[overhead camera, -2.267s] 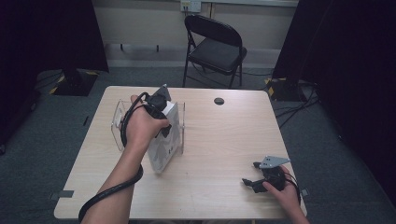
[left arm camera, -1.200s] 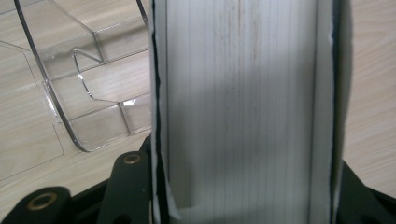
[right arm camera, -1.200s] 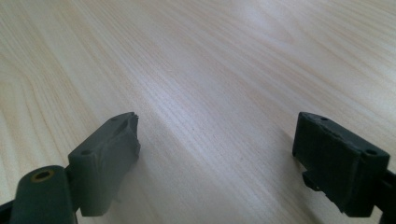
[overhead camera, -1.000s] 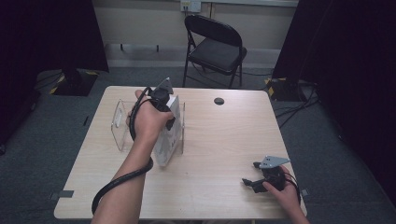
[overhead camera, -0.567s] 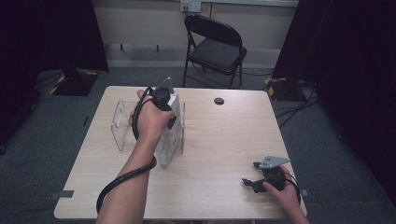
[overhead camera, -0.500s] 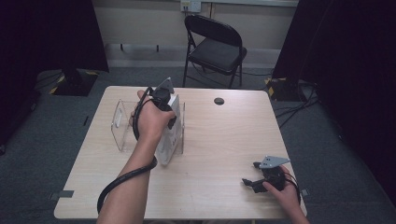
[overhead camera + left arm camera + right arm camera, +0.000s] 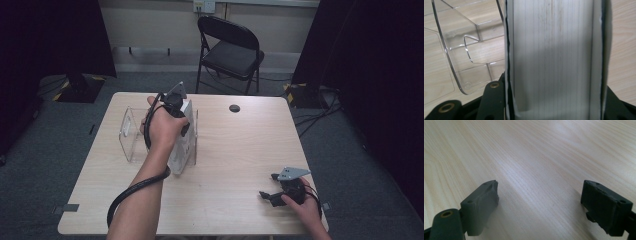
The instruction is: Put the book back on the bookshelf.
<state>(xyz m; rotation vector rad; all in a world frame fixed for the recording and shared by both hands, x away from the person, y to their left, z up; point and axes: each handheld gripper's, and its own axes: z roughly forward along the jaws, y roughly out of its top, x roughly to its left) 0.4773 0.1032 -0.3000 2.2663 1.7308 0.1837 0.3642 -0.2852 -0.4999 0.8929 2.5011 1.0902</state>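
L gripper (image 7: 176,107) on book (image 7: 552,57) edge

Left gripper (image 7: 176,107): black body, with a grey three-cornered plate on top.
Left cable (image 7: 131,196): thick, black, and sheathed; it hangs in a loop below the forearm.
Left jaws: black, with two brass-coloured rivets at their base, as the left gripper view shows.
Right gripper (image 7: 280,190): black body under a grey three-cornered plate, with thin black wires curling beside it.
Right jaws: matt black blocks with small screw holes; one pad is wrapped in grey tape, and a brass rivet sits below it.
Arms: bare, with no sleeves and no gloves.
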